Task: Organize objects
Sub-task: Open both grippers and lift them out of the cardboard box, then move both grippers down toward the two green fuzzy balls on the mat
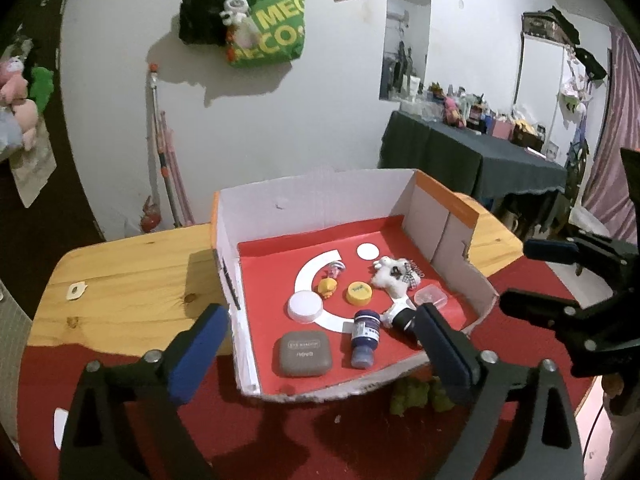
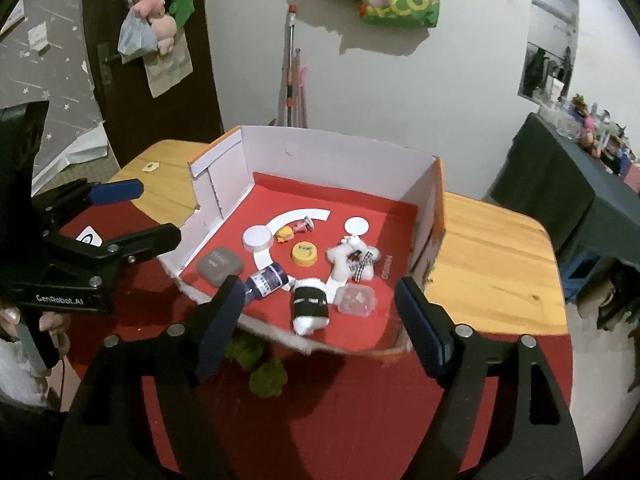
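An open cardboard box [image 1: 312,200] [image 2: 320,148] with a red floor holds a grey case [image 1: 303,353] [image 2: 219,265], a blue bottle [image 1: 365,338] [image 2: 266,280], a white lid [image 1: 305,306] [image 2: 258,237], a yellow cap [image 1: 359,293] [image 2: 304,254], a yellow duck [image 1: 327,287] [image 2: 283,234], a white plush [image 1: 394,278] [image 2: 352,262], a clear case [image 1: 431,298] [image 2: 357,299] and a black-and-white roll [image 2: 309,306]. A green toy [image 2: 260,364] [image 1: 416,394] lies on the red cloth outside the box's front. My left gripper [image 1: 320,354] is open before the box. My right gripper [image 2: 320,326] is open above the front edge.
The box stands on a wooden table [image 1: 132,280] [image 2: 492,264] partly covered by a red cloth [image 1: 304,436] [image 2: 348,408]. A small white sticker [image 1: 75,291] lies on the wood. A dark-clothed side table [image 1: 472,156] with clutter stands to the right. Bags hang on the wall [image 1: 264,24].
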`<state>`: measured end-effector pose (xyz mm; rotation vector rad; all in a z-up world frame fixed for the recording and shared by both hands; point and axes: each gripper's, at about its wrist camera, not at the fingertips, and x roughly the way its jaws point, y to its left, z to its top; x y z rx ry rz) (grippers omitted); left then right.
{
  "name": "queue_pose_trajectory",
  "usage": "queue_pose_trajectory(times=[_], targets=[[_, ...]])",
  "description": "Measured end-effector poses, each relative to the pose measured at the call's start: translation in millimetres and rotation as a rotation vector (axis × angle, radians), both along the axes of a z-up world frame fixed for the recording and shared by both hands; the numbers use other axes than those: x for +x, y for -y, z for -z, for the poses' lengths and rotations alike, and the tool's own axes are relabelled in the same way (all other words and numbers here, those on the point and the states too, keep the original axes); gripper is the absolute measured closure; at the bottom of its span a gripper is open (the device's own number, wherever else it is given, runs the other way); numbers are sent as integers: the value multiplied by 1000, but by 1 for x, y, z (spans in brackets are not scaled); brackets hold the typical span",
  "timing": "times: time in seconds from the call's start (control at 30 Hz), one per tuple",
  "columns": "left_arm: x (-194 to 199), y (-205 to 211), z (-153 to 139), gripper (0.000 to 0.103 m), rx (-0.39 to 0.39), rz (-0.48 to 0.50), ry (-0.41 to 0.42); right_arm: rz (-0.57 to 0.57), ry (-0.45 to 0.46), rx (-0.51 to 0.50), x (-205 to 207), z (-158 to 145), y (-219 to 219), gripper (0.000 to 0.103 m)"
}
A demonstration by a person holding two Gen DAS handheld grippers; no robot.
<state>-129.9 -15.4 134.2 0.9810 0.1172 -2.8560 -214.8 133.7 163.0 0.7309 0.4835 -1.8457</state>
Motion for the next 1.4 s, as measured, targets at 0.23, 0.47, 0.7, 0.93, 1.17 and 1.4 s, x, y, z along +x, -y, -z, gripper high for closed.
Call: queue_pose_trajectory(times=[0.23, 0.47, 0.7, 0.93, 1.17, 1.4], targets=[[30, -13, 6, 0, -12, -27, -50, 69, 30, -79, 14, 12, -30, 17], [48, -17, 33, 0, 17, -77, -42, 140, 31, -118, 22, 40, -43, 15], [50, -21, 75, 0, 35, -87, 37, 144, 24, -47, 33, 85, -36, 14], [45, -21, 99, 0, 62, -83, 104, 131, 32, 3, 37, 107, -29, 14], [43, -22, 102, 0, 69, -71, 116, 136, 50, 9, 32, 110, -29, 14], [40, -21, 104, 0, 78, -68, 128, 134, 70, 22, 27, 113, -26, 14]])
